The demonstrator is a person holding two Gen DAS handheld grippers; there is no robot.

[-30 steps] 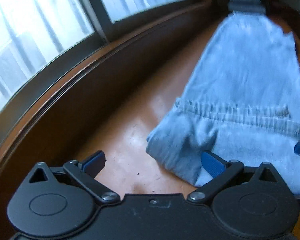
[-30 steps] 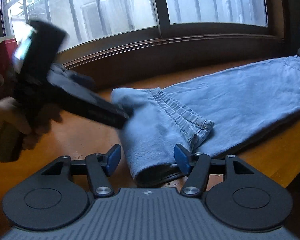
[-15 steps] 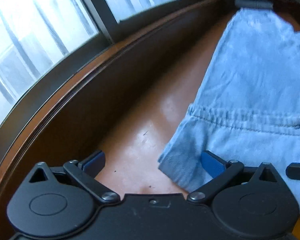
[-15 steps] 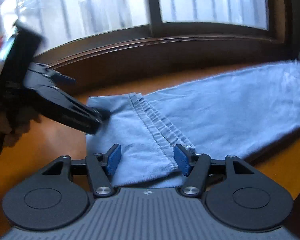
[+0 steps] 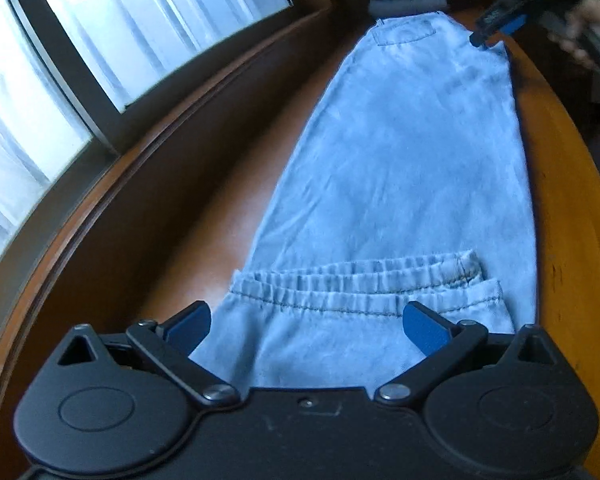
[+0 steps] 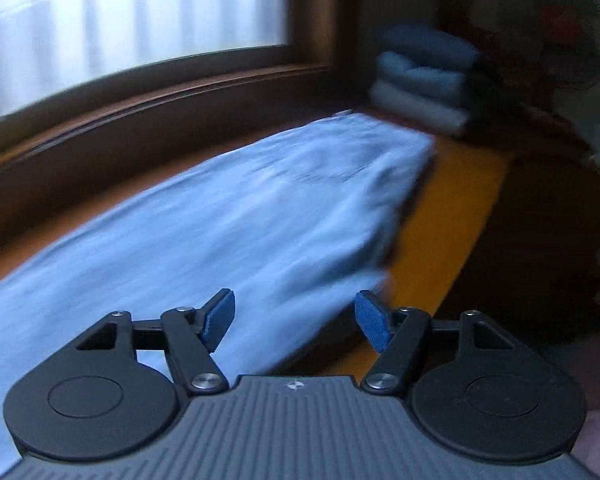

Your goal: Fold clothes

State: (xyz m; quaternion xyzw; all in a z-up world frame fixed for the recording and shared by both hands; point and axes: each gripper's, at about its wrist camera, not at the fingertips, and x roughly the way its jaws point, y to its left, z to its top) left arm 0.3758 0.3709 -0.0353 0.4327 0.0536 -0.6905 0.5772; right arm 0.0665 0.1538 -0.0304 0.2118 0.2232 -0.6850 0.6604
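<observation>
Pale blue trousers (image 5: 400,168) lie stretched along the counter (image 5: 188,240) by the window (image 5: 100,40), both tongs open and empty.

In the left wrist view the left tongs (image 5: 306,326) are spread wide at 6 o'clock, holding nothing, over the near end of the trousers, where one end is folded back so its gathered hem (image 5: 360,280) lies across the cloth. The trousers run away toward 12 o'clock, and the right tongs (image 5: 482,40) hover at 1 o'clock over the far end; I cannot tell if they touch it. In the blurred right wrist view those tongs (image 6: 296,318) are parted, empty, above the cloth's near edge. A stack of folded clothes (image 6: 424,80) sits at 1 o'clock, just beyond the trousers, with a fan (image 6: 556,28) at 2 o'clock.
</observation>
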